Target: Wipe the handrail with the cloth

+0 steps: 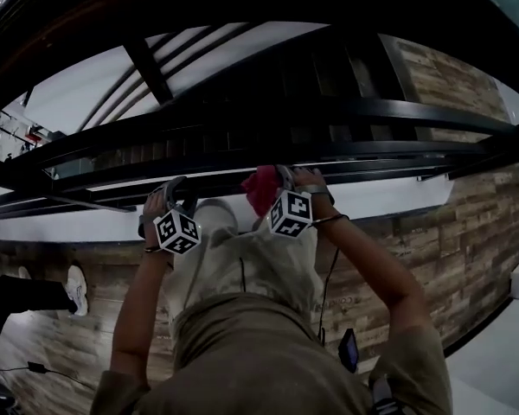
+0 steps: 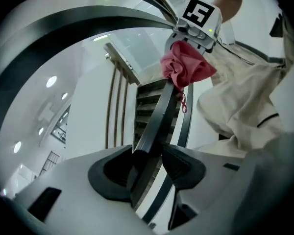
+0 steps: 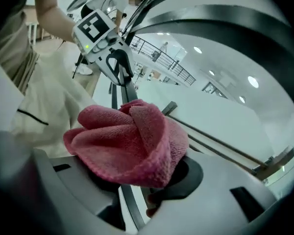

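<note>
The black handrail (image 1: 242, 158) runs across in front of me. My left gripper (image 1: 169, 204) straddles it; in the left gripper view its jaws stand open (image 2: 148, 168) with the rail (image 2: 157, 116) passing between them, and a white gap shows on the right side. To its right, my right gripper (image 1: 284, 184) is shut on a bunched pink cloth (image 1: 259, 188) on the rail. In the right gripper view the cloth (image 3: 132, 141) covers the jaws (image 3: 137, 180) and hides the left pad. The rail (image 3: 132, 209) runs beneath it.
A second black bar (image 1: 415, 111) runs above the handrail. Stair treads (image 2: 149, 99) drop away beyond it. A wood-plank wall (image 1: 467, 223) stands to the right. My beige top (image 1: 251, 266) hangs close to the rail. Another person's white shoe (image 1: 76, 288) is at the left.
</note>
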`<state>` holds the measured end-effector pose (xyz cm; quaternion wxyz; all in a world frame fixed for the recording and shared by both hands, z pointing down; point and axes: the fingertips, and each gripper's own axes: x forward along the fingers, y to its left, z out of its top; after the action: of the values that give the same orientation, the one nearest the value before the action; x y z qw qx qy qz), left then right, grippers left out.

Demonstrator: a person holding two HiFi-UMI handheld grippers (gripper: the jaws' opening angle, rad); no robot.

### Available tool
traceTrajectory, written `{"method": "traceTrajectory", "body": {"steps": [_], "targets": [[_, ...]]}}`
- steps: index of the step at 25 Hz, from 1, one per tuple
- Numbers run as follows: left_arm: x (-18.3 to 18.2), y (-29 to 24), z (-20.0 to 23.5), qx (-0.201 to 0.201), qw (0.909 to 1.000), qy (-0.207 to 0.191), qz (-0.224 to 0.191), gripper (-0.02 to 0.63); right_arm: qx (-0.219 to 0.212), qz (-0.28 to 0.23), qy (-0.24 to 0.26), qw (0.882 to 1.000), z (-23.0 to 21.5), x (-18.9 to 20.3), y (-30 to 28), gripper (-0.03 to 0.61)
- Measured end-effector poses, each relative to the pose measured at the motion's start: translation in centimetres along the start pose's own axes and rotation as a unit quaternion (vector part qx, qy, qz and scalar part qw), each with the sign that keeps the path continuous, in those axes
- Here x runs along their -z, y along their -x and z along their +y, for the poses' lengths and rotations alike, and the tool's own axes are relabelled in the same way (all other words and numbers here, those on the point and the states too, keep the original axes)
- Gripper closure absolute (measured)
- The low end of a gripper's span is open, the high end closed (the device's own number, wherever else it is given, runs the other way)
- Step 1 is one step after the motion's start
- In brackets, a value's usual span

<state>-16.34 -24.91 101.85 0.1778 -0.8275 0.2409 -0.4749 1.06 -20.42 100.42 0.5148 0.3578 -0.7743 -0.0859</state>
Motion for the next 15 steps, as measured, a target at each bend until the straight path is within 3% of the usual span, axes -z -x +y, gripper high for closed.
{"method": "traceTrajectory", "body": {"steps": [5,15], "targets": [[-0.9,-0.5,2.6,-0.009,0.9993,0.019,-0.032,0.417,-0.017,0.003,-0.016,1.0,-2.6,-0.7,-0.9,0.391],[-0.4,-3.6,-2.6,0.012,0.998,0.059,0.019,0.417,-0.019,0.011,-0.013,1.0,0.6,3.6,-2.4,0.388]]}}
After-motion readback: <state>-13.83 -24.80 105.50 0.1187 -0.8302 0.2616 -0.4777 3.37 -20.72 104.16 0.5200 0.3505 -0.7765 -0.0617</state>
